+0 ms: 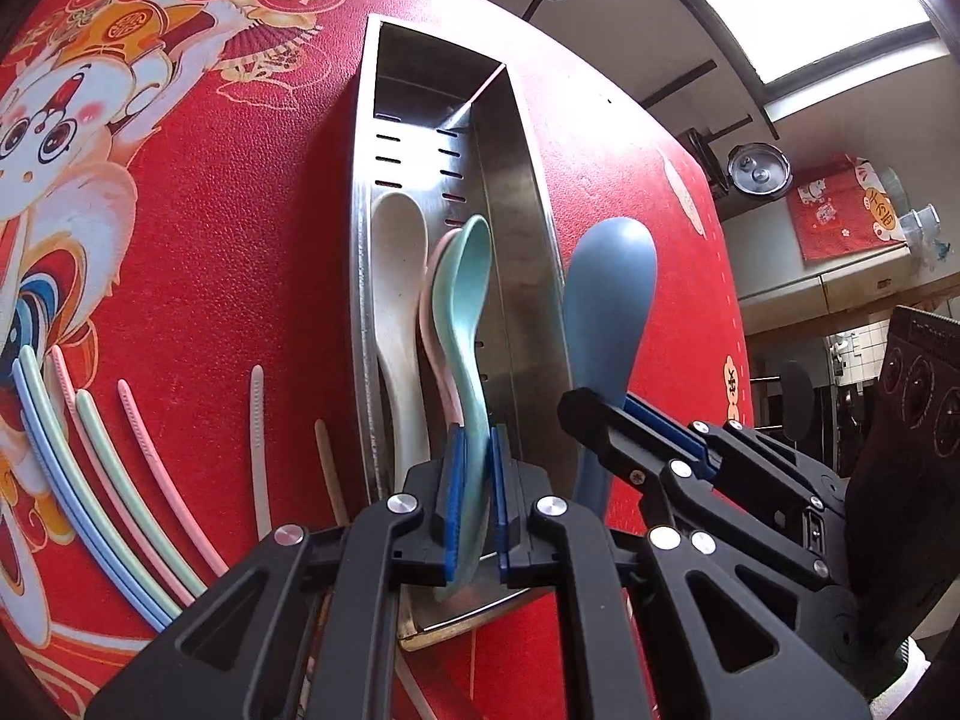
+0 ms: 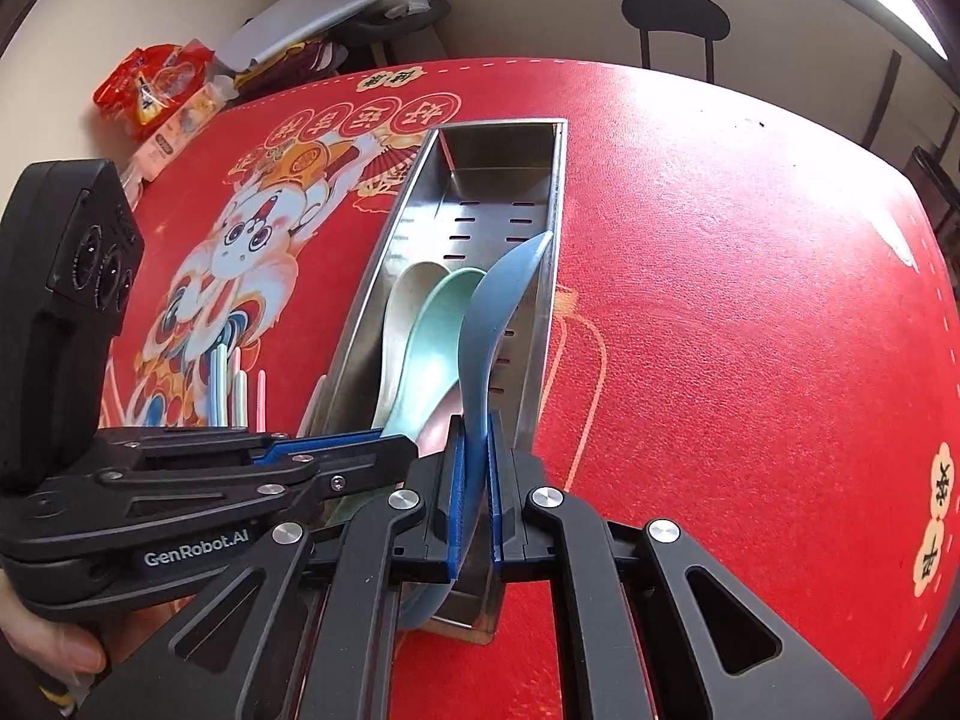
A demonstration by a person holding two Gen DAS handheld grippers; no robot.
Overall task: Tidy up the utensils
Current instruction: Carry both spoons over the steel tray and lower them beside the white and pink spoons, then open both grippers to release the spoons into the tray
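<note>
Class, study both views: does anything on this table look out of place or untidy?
Yes: several loose chopsticks lie fanned on the red tablecloth beside the steel utensil tray, outside it, while spoons already sit inside.

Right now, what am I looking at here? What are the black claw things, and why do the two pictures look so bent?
Each claw is a hand-held tool that a person squeezes; no robot arm is involved. A wide-angle camera on each tool looks along its fingers, which bends the view.

The left tool is shut on a mint green spoon. The right tool is shut on a blue spoon.

Both hang over a steel tray on a red tablecloth. A cream spoon and a pink one already lie in the tray. Coloured chopsticks wait on the cloth beside it.
</note>
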